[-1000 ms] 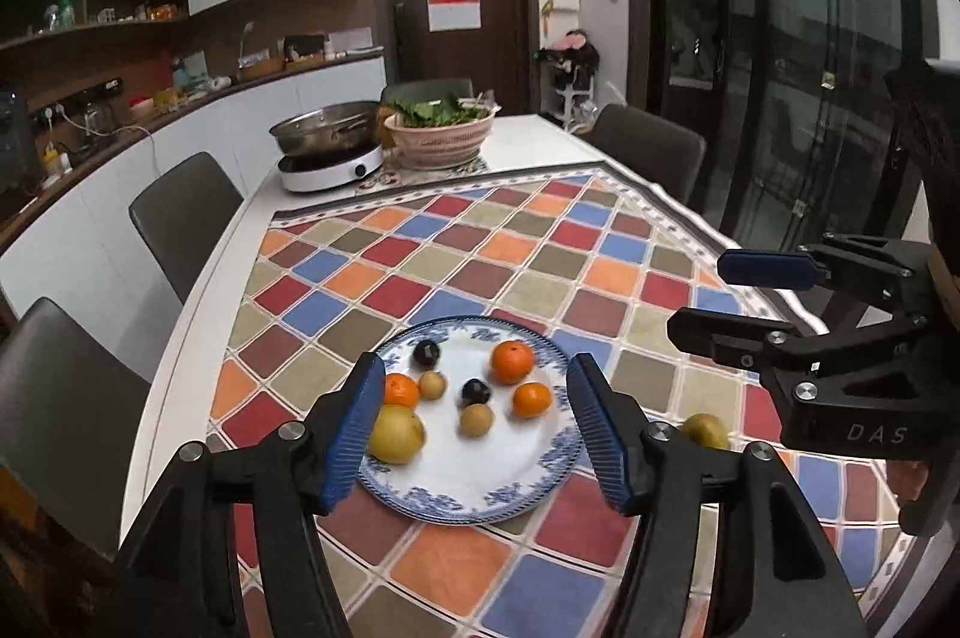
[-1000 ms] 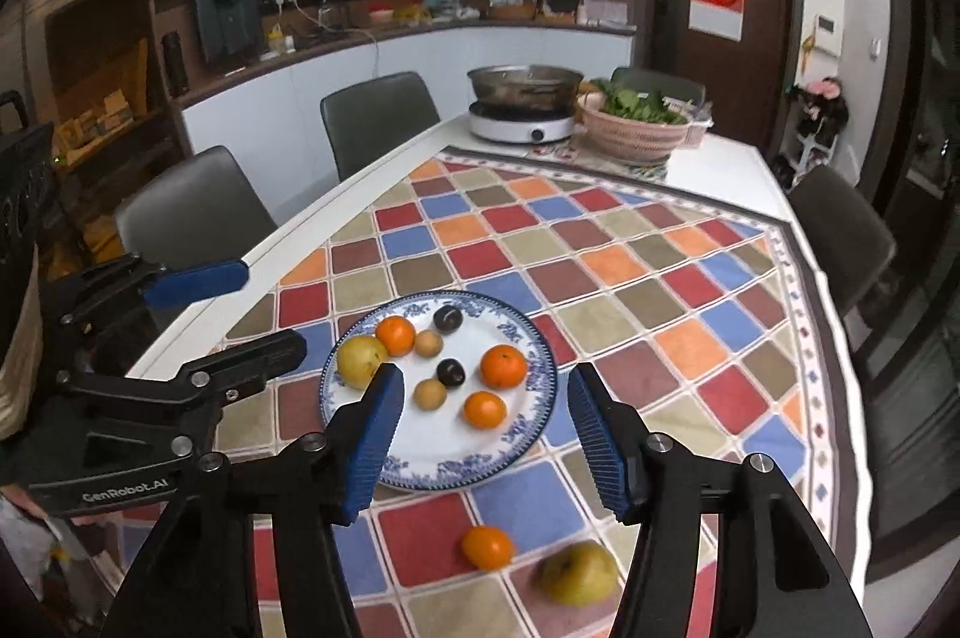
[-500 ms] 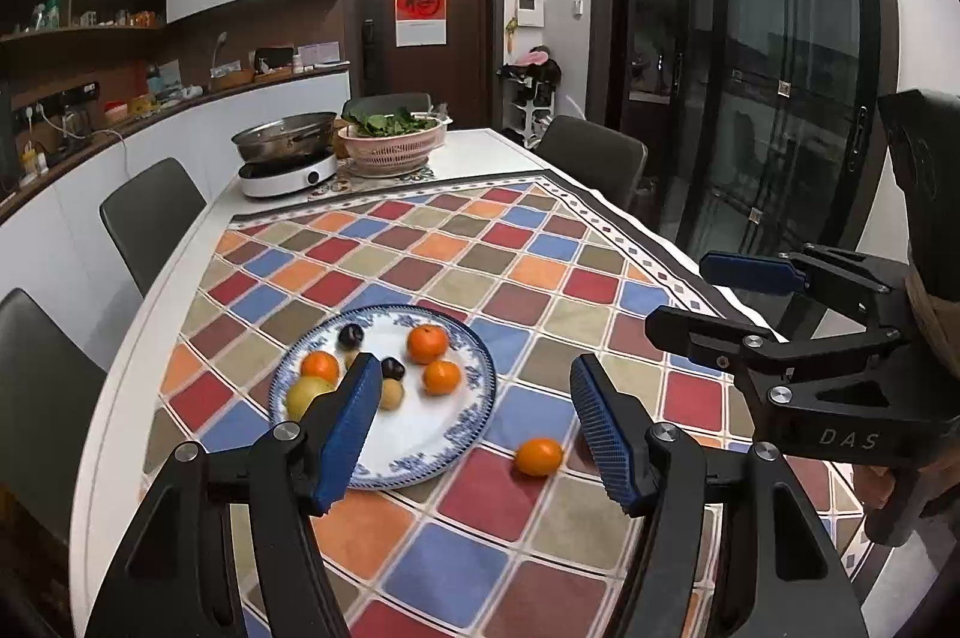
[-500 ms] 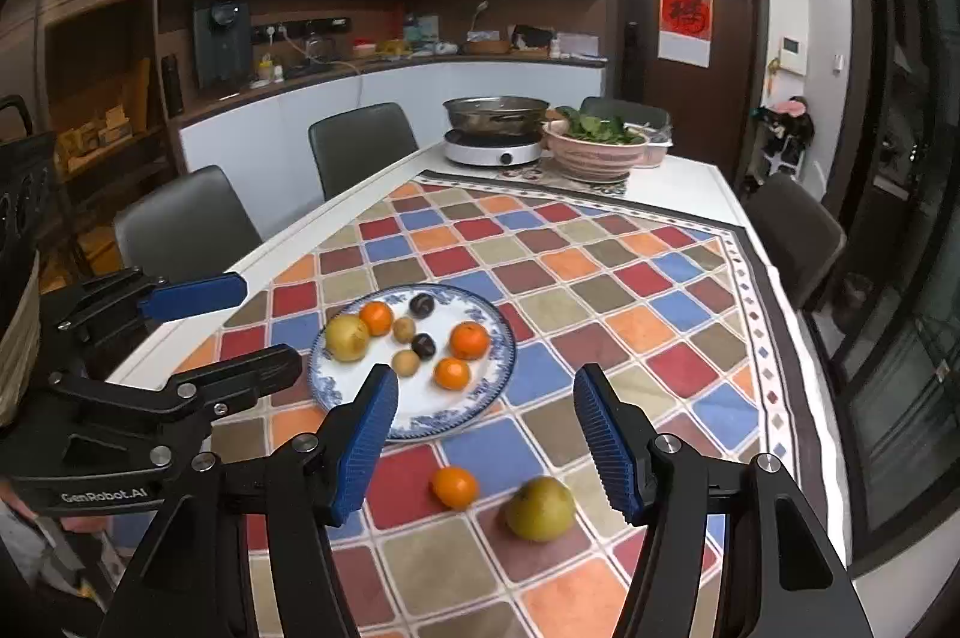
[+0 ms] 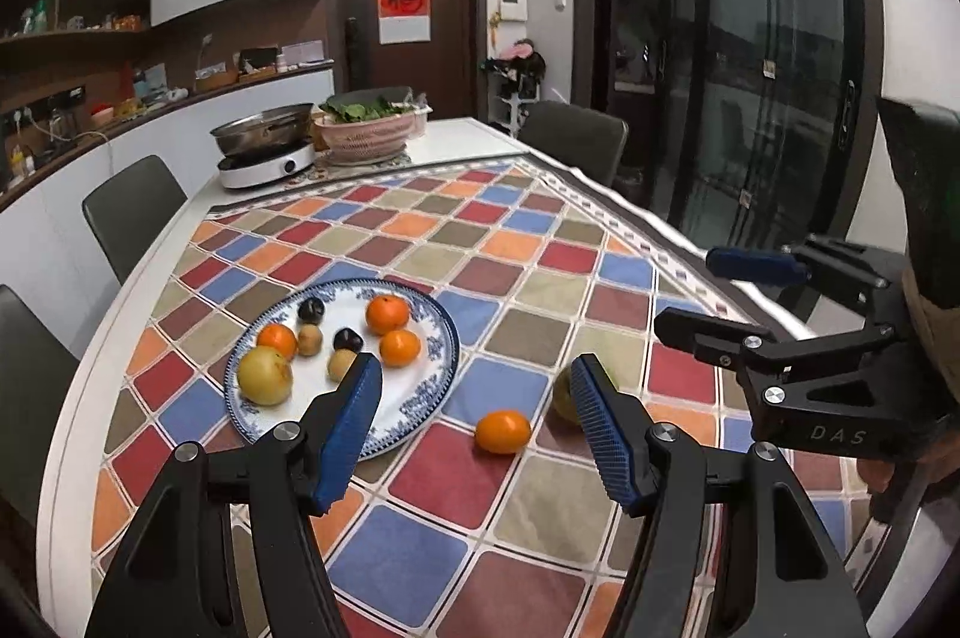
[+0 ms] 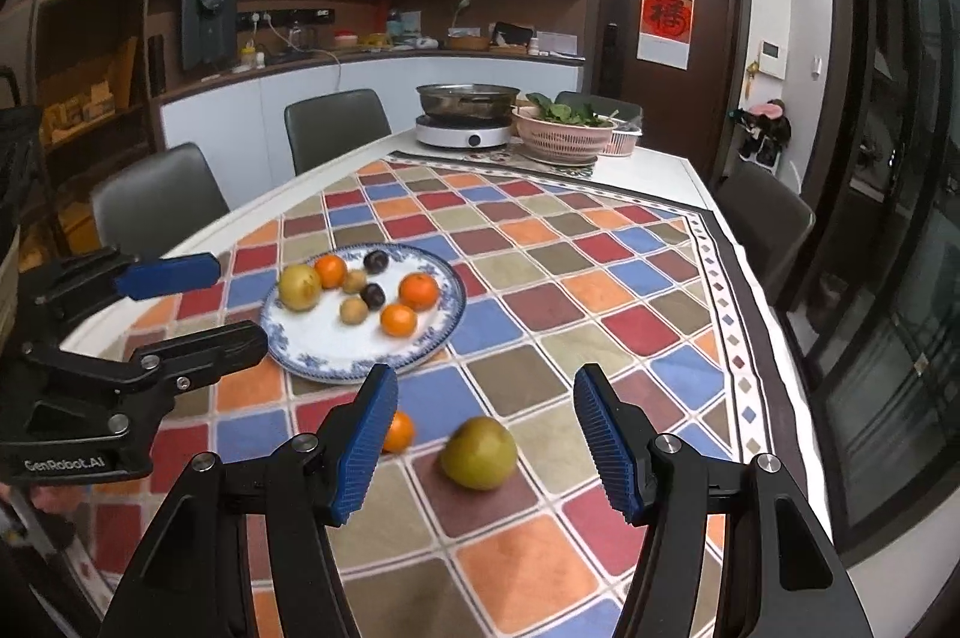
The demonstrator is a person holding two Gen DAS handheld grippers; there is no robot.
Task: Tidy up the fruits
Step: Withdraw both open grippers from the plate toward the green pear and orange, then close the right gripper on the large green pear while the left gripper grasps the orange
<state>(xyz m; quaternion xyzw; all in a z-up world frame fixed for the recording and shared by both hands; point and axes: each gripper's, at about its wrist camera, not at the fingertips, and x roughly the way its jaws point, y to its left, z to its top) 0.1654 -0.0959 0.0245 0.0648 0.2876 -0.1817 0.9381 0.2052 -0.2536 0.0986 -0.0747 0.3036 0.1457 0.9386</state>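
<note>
Both grippers hover w/ jaws about half open, nothing held: left gripper (image 5: 477, 419), right gripper (image 6: 486, 425). Loose orange (image 6: 398, 432) & pear (image 6: 479, 453) lie on the tablecloth (image 6: 630, 290) nr the table's near edge, beside the plate (image 6: 312, 356) of fruit.

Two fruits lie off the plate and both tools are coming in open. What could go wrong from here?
1. The loose orange and the pear are round and lie free on the cloth; a nudge from a pad could roll them away.
2. The plate is already crowded, so an added fruit may knock others off.
</note>
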